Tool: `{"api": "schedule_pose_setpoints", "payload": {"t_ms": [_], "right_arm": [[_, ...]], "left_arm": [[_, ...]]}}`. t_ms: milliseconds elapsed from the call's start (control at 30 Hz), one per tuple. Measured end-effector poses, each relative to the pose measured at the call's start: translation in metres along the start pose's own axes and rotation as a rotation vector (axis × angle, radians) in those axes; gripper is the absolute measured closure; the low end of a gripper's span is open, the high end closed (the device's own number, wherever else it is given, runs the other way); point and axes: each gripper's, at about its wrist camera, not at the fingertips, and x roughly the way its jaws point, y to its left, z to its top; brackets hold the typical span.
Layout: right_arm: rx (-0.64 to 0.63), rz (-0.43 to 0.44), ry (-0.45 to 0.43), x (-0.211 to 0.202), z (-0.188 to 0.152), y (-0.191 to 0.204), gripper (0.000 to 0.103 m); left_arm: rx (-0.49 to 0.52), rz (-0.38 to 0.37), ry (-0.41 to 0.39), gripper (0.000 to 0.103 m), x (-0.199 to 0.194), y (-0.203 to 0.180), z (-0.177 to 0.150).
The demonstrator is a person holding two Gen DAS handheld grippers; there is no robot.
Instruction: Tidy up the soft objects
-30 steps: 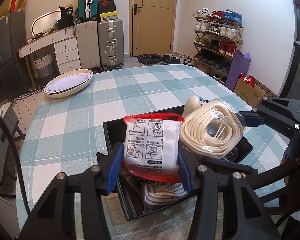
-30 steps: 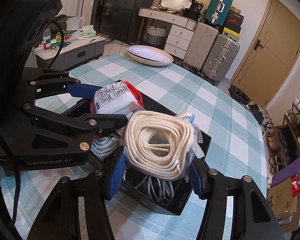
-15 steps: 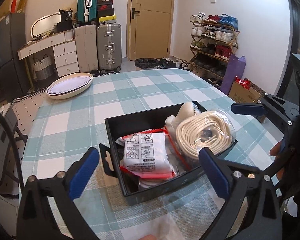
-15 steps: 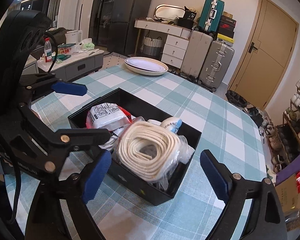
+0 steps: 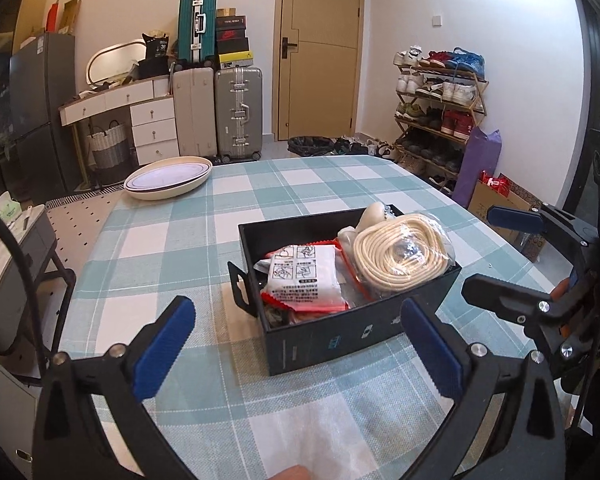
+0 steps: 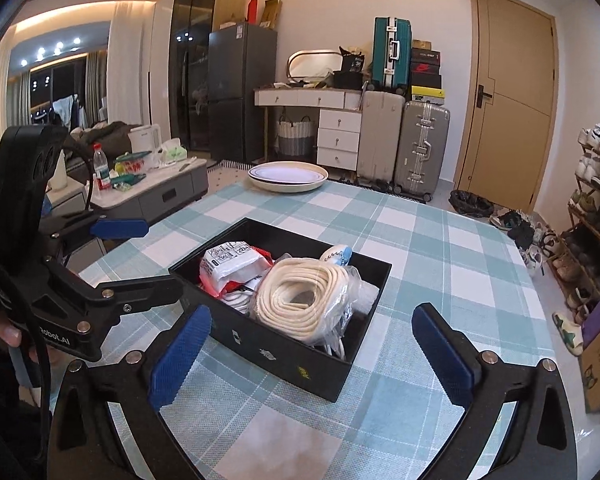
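A black box (image 5: 342, 336) sits on the checked tablecloth (image 5: 172, 240), holding a white packet (image 5: 302, 276) and a bagged coil of cream rope (image 5: 400, 256) — side by side. The left gripper (image 5: 300, 352) stands wide apart, nothing between its blue pads — just short of the box.

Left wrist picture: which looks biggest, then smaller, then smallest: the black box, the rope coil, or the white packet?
1. Black box, clearly biggest.
2. Rope coil and white packet look about alike; I won't rank them. The packet is partly tucked down, so its full size is hidden.
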Motion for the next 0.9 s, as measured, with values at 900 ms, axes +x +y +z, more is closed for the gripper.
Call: {"api": "schedule_pose_setpoints", "payload": {"t_ms": [900], "right_arm": [[0.036,-0.015,-0.077,-0.011,-0.037,0.005,0.001]], "left_arm": [[-0.046,0.079,-0.113,0.000,-0.007,-0.003,-0.030]]}}
